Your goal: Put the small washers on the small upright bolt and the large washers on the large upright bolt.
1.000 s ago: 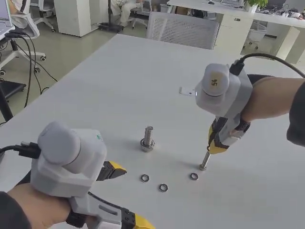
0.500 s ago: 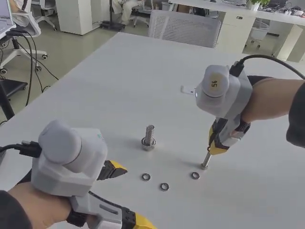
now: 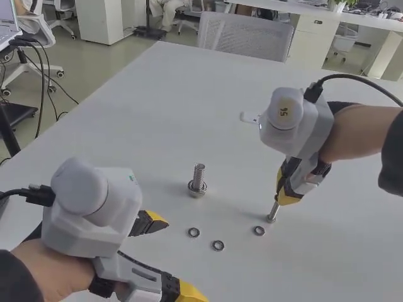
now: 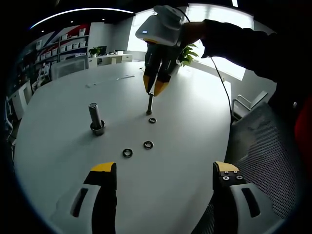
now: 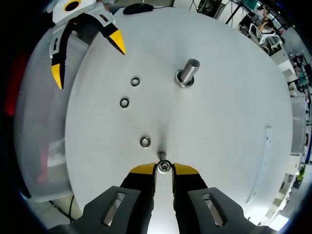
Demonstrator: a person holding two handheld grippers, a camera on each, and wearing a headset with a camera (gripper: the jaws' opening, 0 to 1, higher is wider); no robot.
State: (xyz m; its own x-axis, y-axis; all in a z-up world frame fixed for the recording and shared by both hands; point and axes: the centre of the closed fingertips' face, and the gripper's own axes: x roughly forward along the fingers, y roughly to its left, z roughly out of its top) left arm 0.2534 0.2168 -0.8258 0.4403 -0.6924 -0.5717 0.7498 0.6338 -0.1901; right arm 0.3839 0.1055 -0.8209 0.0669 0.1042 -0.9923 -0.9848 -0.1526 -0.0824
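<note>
Small washer (image 5: 164, 166) | pinched in right tool (image 5: 164, 168) atop small bolt (image 3: 272, 212) | left tool (image 4: 164, 166) spread (open table (image 3: 189, 94) around)

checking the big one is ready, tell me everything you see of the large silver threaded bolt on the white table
The large silver threaded bolt looks like steel and stands upright on the white table, flat end up. A wider collar rings its base; head or washer, I cannot tell. Nothing else touches it; the loose washers lie apart.
</note>
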